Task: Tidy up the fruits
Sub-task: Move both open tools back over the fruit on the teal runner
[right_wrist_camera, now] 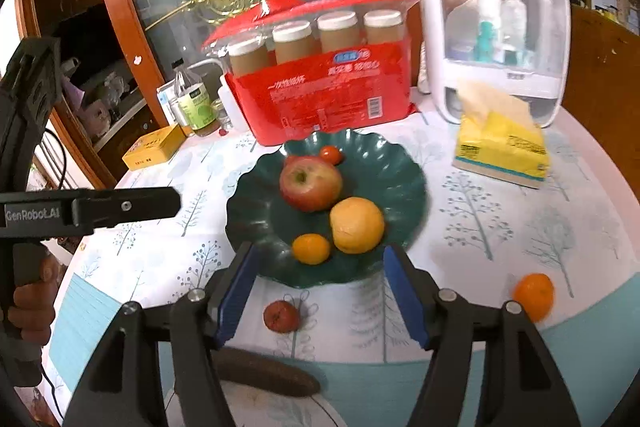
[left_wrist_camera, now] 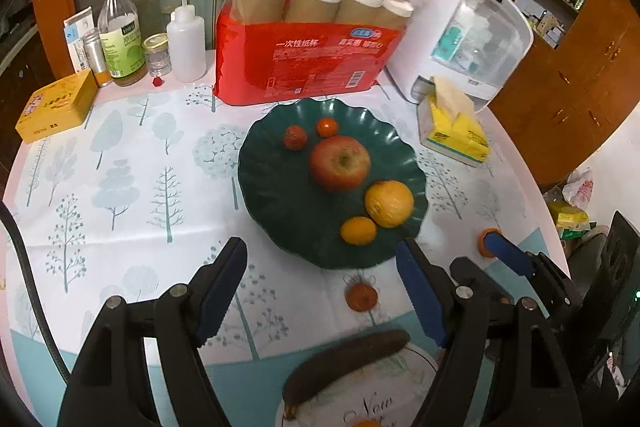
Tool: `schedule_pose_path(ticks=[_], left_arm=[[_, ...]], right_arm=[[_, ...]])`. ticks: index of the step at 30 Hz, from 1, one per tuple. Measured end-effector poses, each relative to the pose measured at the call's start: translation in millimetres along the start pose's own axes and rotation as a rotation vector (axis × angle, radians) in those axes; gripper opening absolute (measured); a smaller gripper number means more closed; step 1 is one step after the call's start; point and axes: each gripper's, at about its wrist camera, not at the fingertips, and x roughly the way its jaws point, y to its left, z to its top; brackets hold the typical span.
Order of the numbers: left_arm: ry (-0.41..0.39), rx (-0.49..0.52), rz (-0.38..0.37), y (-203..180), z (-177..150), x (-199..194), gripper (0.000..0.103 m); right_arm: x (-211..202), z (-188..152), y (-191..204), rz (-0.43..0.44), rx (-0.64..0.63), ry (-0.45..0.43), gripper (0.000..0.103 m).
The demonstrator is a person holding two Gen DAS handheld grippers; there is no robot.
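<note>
Indoor light, fairly bright but soft, w/ weak shadows. Strong fisheye bending and dark corners; right wrist view slightly motion-blurred.

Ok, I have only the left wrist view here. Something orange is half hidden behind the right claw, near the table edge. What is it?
Observer: A whole mandarin. It lies on the tablecloth, to the right of the right claw, not inside it.
Operator: And is that claw holding anything?
Observer: No, it is open and empty. A small red fruit lies on the cloth between its fingers and touches neither.
</note>
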Motion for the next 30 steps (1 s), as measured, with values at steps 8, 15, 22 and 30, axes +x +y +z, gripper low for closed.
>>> schedule_pose_path(ticks=[8, 15, 22, 30], left_arm=[[-0.010, -0.006, 0.002, -13, -28, -34, 0.076], [-0.008, -0.023, 0.019, -25, -63, -53, 0.076], [0.014, -0.057, 0.040, -34, -90, -57, 0.076], [0.066, -0.081, 0.060, -45, -126, -45, 0.076]], right_arm=[[-44, -17, -20, -0.039, 0.059, -0.026, 0.068], [-72, -36, -46, -0.049, 0.123, -0.011, 0.069], [-85, -54, -63, -0.033, 0.170, 0.037, 0.069], [-81, -77, -68, 0.013, 0.210, 0.165, 0.069]])
